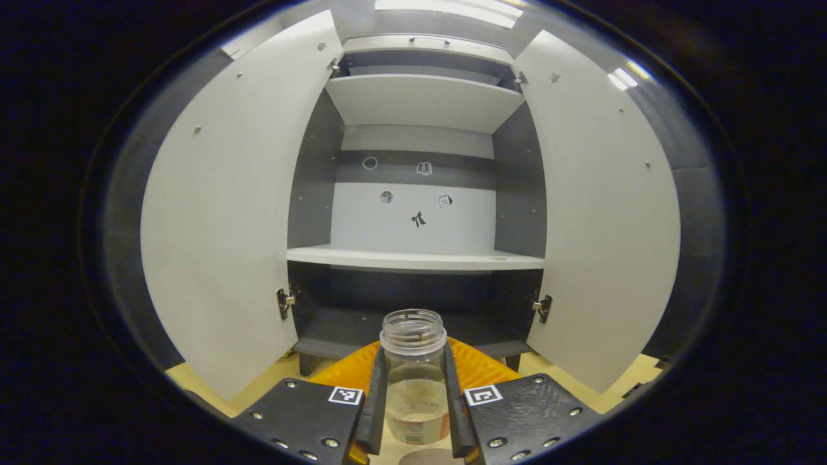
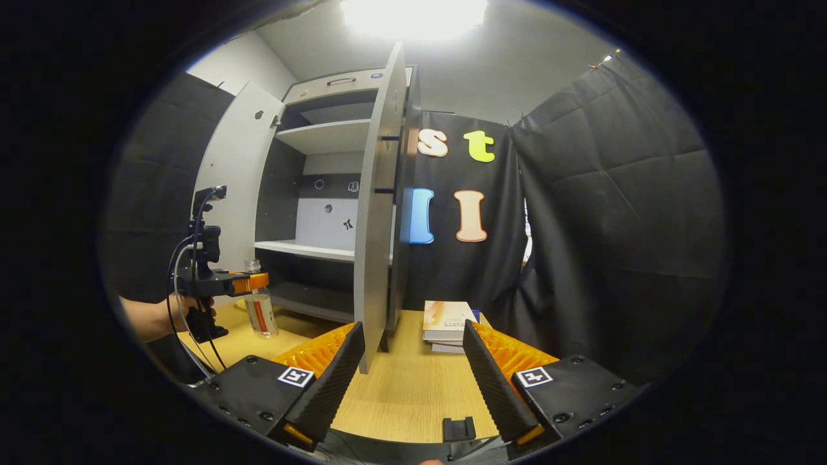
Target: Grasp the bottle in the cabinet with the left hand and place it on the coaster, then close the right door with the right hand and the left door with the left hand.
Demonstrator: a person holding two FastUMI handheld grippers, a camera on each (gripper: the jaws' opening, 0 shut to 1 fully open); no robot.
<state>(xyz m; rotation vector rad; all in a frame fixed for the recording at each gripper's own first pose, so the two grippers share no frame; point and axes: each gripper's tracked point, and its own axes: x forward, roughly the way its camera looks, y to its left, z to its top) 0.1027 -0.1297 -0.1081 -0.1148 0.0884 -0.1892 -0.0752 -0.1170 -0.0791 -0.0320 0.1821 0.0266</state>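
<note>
The left tool (image 1: pixel 414 400) is clamped on the upright clear bottle (image 1: pixel 413 381), outside the cabinet (image 1: pixel 420 258) above the bench (image 2: pixel 400 387). A dark round shape, perhaps the coaster (image 1: pixel 426 457), lies at 6 o'clock just beneath. The right tool (image 2: pixel 413 381) gapes empty, the right door (image 2: pixel 378 213) at 12 o'clock.

Stacked books (image 2: pixel 448 323) lying on the pale wooden surface (image 2: pixel 407 387), near the black cloth wall (image 2: pixel 614 226). Small stickers (image 1: pixel 418 219) dotted across a back panel. Ceiling light (image 2: pixel 413 13) glaring overhead.
</note>
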